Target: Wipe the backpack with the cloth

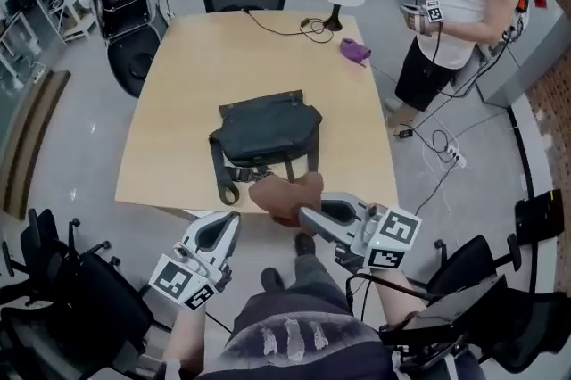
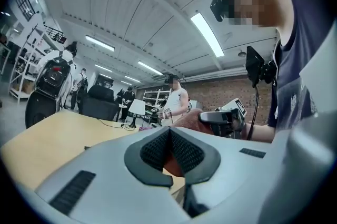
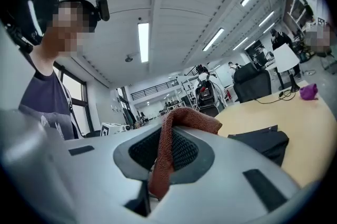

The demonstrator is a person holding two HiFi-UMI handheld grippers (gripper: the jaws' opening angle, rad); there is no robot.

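The right gripper clamps the cloth at the bench's near edge, just short of the backpack. The left gripper, closed and empty, hangs off that edge.

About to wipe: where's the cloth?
Head view: the cloth is clamped in the right gripper at the near edge of the table, just before the backpack.

The head view looks steeply down onto the light wooden rectangular table, with the dark grey fabric backpack mid-frame. Each gripper view sits low, close behind its own jaws, tilted up toward the ceiling. The left gripper view faces across at the right gripper; the right gripper view shares table, backpack and rust-brown towelling cloth with the head view
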